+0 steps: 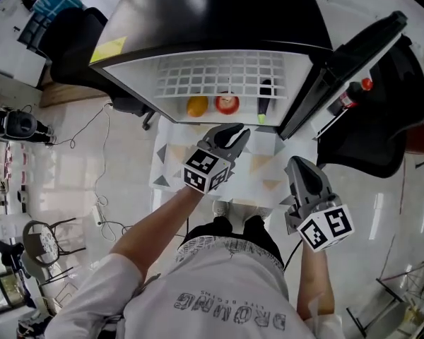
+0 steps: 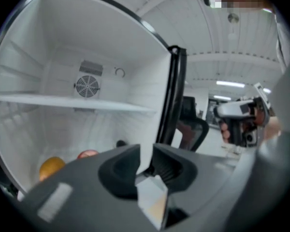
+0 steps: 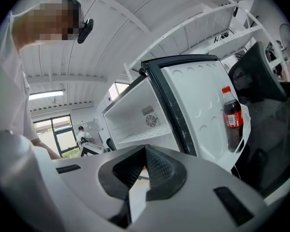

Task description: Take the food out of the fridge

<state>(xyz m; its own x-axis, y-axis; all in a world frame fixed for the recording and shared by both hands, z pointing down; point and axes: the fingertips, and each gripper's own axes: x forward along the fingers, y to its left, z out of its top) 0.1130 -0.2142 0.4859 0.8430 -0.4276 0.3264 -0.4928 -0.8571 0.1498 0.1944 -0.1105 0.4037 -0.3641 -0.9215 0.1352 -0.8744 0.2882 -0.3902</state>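
Observation:
The small fridge (image 1: 219, 20) stands open, its door (image 1: 346, 69) swung out to the right. On its lower wire shelf lie an orange (image 1: 196, 106), a red round fruit (image 1: 227, 104) and a dark long vegetable (image 1: 266, 97). My left gripper (image 1: 233, 134) hovers just in front of the shelf, near the red fruit, open by a narrow gap with nothing in it. The left gripper view shows that gripper (image 2: 146, 151) facing the orange (image 2: 51, 167) and red fruit (image 2: 88, 154). My right gripper (image 1: 300, 162) hangs back to the right, shut and empty; in its own view (image 3: 145, 151) it faces the door.
A cola bottle (image 1: 350, 96) (image 3: 232, 117) stands in the door rack. A white patterned mat (image 1: 268, 168) lies before the fridge. A black office chair (image 1: 381, 133) sits behind the door at the right. An upper shelf (image 2: 72, 102) in the fridge is bare.

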